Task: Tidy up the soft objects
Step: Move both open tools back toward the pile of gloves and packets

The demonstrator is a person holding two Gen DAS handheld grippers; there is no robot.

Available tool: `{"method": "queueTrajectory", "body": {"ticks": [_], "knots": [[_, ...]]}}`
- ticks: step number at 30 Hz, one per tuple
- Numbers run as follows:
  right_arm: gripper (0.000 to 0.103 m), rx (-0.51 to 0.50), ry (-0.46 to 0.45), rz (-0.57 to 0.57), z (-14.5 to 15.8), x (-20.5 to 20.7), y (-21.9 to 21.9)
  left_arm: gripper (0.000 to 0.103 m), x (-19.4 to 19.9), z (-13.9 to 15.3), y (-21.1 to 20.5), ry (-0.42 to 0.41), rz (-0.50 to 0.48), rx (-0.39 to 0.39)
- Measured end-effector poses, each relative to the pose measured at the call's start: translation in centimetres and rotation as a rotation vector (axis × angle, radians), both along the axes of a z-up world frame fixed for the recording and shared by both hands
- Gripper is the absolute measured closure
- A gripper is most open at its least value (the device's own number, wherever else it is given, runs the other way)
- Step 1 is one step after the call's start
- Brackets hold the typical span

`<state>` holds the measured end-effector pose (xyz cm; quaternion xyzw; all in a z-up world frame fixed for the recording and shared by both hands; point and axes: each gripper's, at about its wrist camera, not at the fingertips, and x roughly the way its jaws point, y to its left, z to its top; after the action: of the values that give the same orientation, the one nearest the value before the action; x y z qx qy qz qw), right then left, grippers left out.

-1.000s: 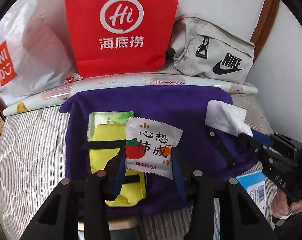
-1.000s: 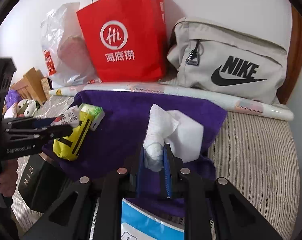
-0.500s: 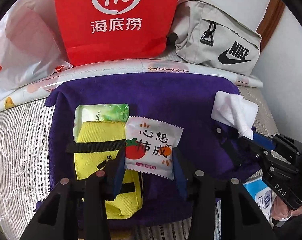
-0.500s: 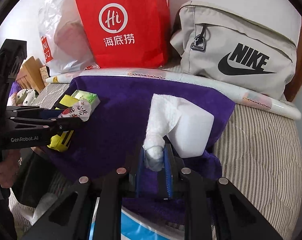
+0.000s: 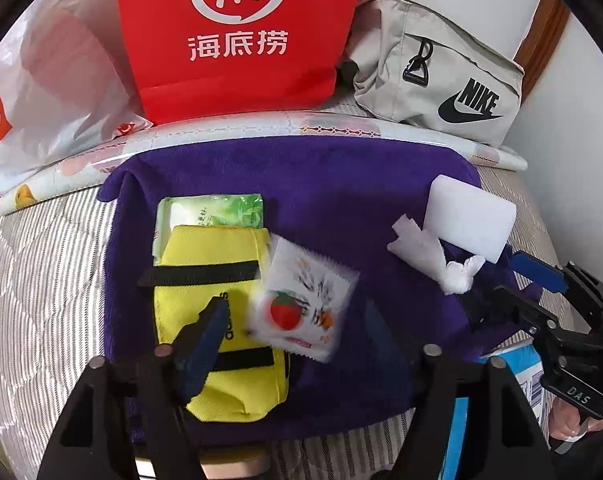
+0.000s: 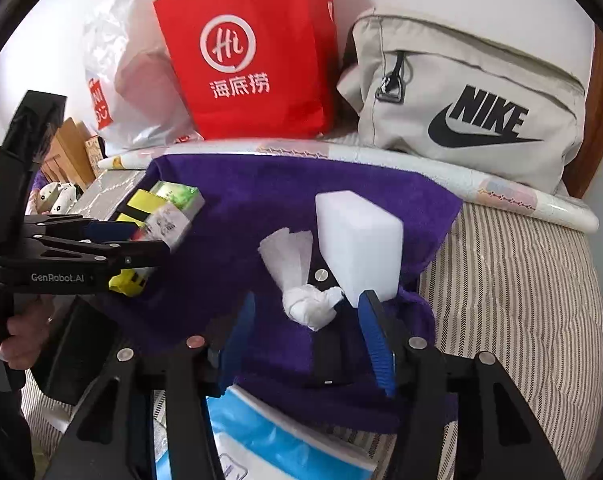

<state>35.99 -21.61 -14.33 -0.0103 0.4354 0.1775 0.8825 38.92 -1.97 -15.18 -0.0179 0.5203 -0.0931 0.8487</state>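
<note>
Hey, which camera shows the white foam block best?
The right wrist view: the white foam block stands near centre on the purple towel, top and front faces clear. The left wrist view shows it smaller, toward the right edge, still unobstructed.

Red paper bag [image 5: 237, 32], white lettering, upright at 12 o'clock. White plastic bag [image 5: 49, 92], at 10 o'clock, touching it. Grey pouch [image 5: 441, 76], black logo, at 1 o'clock. Patterned roll [image 5: 261, 136] lying before all three. Striped mattress [image 6: 513, 292], 3 o'clock.
</note>
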Motion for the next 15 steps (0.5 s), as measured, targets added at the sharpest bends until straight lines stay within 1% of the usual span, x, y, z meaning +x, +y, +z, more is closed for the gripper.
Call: {"method": "queueTrajectory", "body": {"ticks": [2,4,6,9,12,15], "knots": [[0.048,0.007,-0.010,-0.003,0.4,-0.5,0.0,0.032,-0.4,0.3,0.1,-0.005,0.008,0.012],[0.046,0.014,-0.017,-0.015,0.9,-1.0,0.0,0.033,-0.9,0.9,0.4,-0.013,0.016,0.007],[0.044,0.022,-0.032,-0.041,1.5,-1.6,-0.2,0.032,-1.5,1.3,0.7,-0.020,0.020,-0.006],[0.044,0.025,-0.062,-0.102,2.5,-3.1,-0.5,0.033,-3.0,2.3,1.3,-0.036,0.028,-0.018],[0.044,0.021,-0.071,-0.141,3.6,-5.0,-0.4,0.033,-5.4,3.5,2.1,-0.061,0.042,-0.016],[0.044,0.032,-0.065,-0.149,4.6,-7.2,0.0,0.033,-7.9,4.5,2.8,-0.081,0.057,-0.027]]}}
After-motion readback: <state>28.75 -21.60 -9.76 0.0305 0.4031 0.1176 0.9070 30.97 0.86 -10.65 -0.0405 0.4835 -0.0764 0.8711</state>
